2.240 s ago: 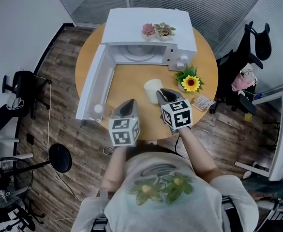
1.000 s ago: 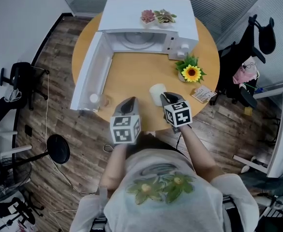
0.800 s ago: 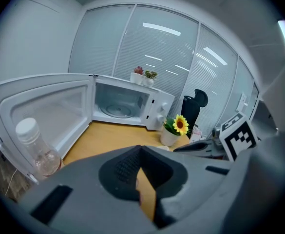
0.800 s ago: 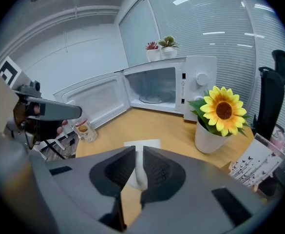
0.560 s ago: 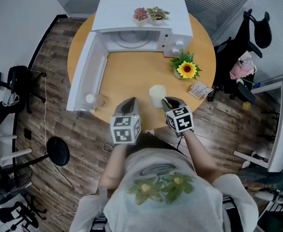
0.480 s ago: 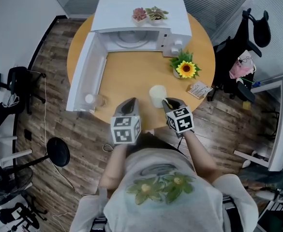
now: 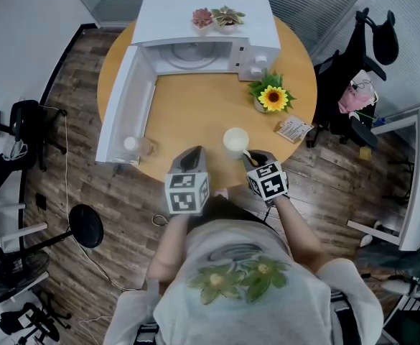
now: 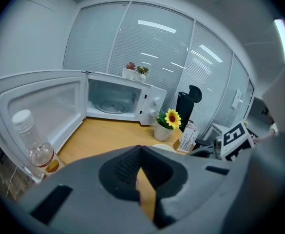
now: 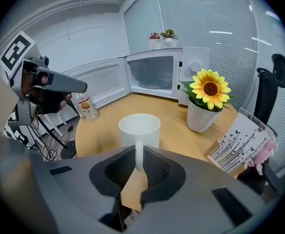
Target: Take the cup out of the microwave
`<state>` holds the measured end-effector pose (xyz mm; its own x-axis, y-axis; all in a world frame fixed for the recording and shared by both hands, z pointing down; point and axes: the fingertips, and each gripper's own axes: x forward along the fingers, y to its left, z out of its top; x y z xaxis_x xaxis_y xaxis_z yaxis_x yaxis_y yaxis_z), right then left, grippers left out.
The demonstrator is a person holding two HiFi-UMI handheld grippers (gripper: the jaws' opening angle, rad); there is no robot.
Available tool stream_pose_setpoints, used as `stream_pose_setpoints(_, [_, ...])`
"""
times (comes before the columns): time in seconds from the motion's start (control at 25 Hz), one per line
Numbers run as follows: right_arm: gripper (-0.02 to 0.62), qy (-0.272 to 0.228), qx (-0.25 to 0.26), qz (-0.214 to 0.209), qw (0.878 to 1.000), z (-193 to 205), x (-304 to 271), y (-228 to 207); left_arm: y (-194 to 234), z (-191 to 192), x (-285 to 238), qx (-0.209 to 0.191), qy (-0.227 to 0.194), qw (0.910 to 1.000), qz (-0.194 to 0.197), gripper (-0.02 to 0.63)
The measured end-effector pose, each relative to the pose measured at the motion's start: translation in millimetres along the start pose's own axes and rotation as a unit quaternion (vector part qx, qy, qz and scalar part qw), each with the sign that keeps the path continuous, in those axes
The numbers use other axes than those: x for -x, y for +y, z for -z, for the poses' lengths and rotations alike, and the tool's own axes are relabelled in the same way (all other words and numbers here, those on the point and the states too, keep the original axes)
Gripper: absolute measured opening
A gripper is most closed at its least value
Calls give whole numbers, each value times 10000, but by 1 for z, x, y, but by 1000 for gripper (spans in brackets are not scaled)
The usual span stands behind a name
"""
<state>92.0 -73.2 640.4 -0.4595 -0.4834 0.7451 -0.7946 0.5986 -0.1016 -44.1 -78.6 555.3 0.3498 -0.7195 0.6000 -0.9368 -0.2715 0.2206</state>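
White cup [image 7: 235, 142], low in the frame's centre and well out of the microwave [image 7: 184, 24] up top, we are pinching by its handle in the right gripper [image 7: 250, 158], aiming to land it flat away from the table [image 7: 188, 113] edge, left gripper [image 7: 192, 157] closed, empty.

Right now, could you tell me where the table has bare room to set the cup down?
The round wooden table is bare across its middle, between the open door of the white microwave, the potted sunflower and the white cup. Crowded: printed card right, clear plastic bottle left.
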Motion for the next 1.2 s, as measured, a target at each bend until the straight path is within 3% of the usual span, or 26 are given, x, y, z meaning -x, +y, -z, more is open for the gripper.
stream_pose_setpoints(0.44, [60,345,378,48,9987,31,-6,1,-10,17,1,5,121,9999,30,3])
stream_pose_setpoints(0.72, [69,470,61,-147,9988,35,-2,2,-19,23,1,-63,194,9998,83,3])
stream_pose_setpoints(1.0, [75,-27,-454,-110,9989,18,27,-3,-30,21,-3,-186,214,9994,205,3])
stream_pose_setpoints(1.2, [74,-531,-550,39,9971,-10,52,-6,-37,13,-4,-193,167,9993,287,3])
